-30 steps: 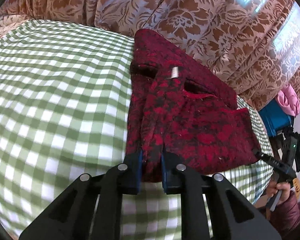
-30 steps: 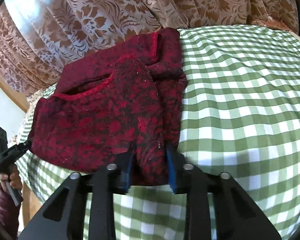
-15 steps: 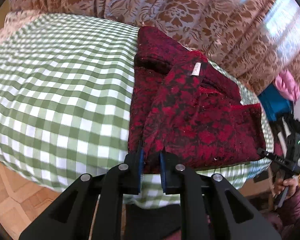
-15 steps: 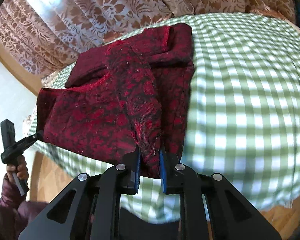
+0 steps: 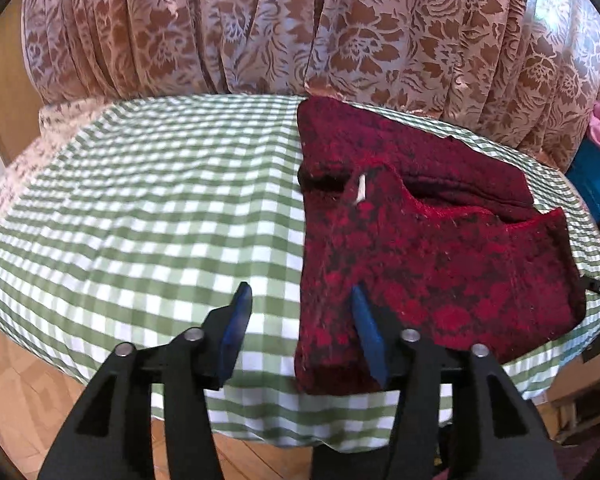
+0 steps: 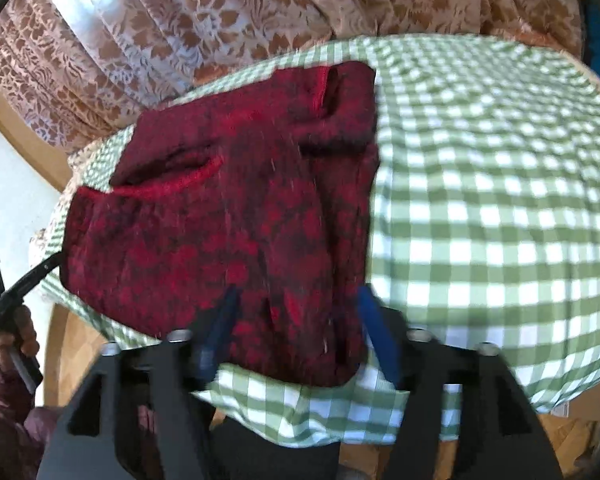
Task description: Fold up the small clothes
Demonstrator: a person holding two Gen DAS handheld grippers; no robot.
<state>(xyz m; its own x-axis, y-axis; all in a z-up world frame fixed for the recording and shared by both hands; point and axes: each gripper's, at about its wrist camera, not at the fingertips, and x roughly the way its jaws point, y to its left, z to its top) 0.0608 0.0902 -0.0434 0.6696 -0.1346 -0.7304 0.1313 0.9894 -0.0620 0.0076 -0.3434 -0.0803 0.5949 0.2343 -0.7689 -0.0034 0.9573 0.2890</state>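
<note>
We find the red garment (image 5: 428,264) lying folded on the bench (image 5: 172,216), which carries a green checked cloth. Seen from the left wrist, the garment sits at the right part of the bench, its far edge near the curtain (image 5: 284,28). A white tag (image 5: 360,189) shows at its neckline. The left gripper (image 5: 300,312) is released, jaws opening; its right finger lies over the garment's near edge, the left finger over bare cloth. The right gripper (image 6: 296,312) is likewise released, jaws opening, with the garment's near corner between the fingers, not pinched. The right view is blurred.
</note>
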